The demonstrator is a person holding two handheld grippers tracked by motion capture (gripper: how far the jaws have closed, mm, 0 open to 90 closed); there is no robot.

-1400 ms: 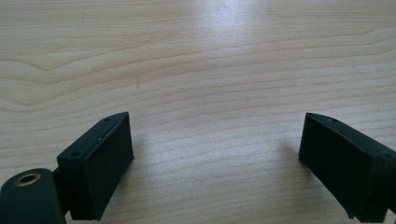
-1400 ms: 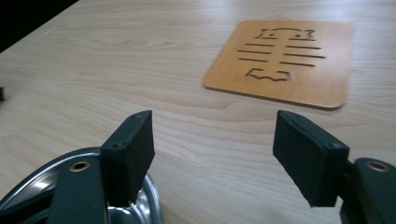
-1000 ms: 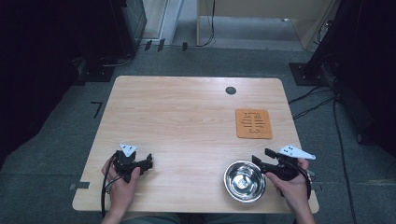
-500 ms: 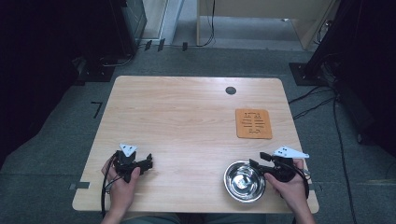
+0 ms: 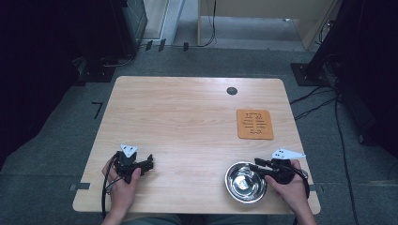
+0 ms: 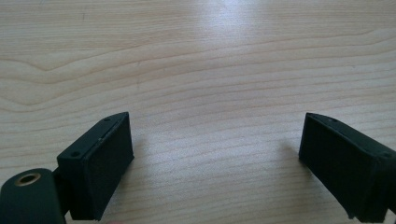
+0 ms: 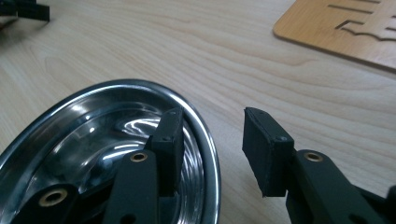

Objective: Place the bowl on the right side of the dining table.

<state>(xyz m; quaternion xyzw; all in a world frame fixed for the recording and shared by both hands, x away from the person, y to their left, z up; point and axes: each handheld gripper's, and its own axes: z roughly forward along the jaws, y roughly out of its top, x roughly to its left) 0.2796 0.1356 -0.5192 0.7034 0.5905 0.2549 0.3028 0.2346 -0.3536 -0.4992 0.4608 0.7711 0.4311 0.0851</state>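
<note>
I see a light wooden table (image 5: 187,122) with rounded corners standing on grey carpet. A small dark round disc (image 5: 232,91) is set into its top near the far edge. Toward the right side lies a flat orange-brown mat (image 5: 255,124) with cut-out slots, flat on the wood. Near the front right corner a shiny steel bowl (image 5: 245,182) sits upright, well apart from the mat.

Shiny steel bowl (image 5: 245,182), upright, empty, near table's front right edge, rim between gripper fingers (image 7: 169,140)
</note>
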